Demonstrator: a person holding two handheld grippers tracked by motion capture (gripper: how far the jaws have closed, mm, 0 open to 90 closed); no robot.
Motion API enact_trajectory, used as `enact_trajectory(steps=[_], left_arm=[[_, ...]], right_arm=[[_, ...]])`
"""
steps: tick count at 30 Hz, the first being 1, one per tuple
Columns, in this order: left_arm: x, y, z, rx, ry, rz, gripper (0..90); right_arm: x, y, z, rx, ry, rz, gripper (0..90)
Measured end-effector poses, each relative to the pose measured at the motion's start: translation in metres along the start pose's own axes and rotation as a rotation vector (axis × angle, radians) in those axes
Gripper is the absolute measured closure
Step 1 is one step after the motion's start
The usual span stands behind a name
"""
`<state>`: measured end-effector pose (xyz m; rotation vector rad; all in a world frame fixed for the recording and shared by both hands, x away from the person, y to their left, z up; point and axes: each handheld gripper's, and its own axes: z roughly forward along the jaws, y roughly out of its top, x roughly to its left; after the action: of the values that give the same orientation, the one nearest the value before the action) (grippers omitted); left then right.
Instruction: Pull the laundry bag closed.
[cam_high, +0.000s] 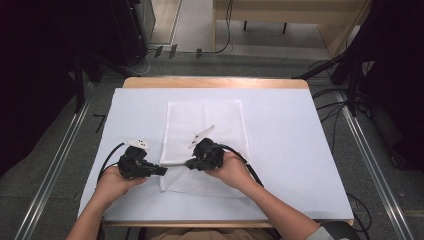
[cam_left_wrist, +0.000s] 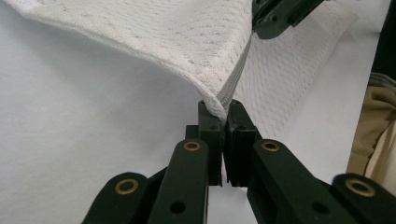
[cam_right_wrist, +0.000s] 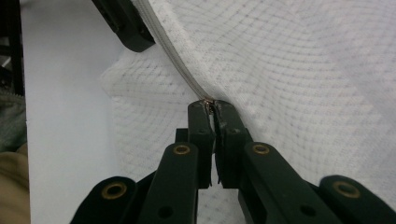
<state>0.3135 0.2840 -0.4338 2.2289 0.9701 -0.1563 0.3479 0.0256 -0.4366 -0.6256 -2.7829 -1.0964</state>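
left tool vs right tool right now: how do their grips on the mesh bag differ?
The left tool pinches the corner of the mesh bag where its zipper edge ends; the right tool pinches a small metallic piece, likely the zipper pull, partway along that edge. In the high view the left tool sits off the bag's left side, the right tool over the fabric. Both are shut, lifting the same edge.

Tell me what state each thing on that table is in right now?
White mesh laundry bag: lying flat, near edge lifted.
Bag's grey zipper: looks closed along the visible stretch.
Left tool: shut on the bag's corner.
Right tool: shut at the zipper; pull not discernible.
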Motion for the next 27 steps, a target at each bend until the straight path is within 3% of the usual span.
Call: enact_trajectory(steps=[8, 13, 27], left_arm=[[0.001, -0.001, -0.001, 0.003, 0.005, 0.0, 87.9], [0.001, -0.002, -0.001, -0.006, 0.006, -0.003, 87.9], [0.002, -0.003, -0.002, -0.001, 0.001, -0.004, 87.9]], right_arm=[[-0.006, -0.005, 0.001, 0.001, 0.0, 0.032, 88.0], [-0.006, -0.005, -0.001, 0.008, -0.013, 0.018, 88.0], [-0.011, -0.011, -0.006, 0.008, -0.016, 0.036, 88.0]])
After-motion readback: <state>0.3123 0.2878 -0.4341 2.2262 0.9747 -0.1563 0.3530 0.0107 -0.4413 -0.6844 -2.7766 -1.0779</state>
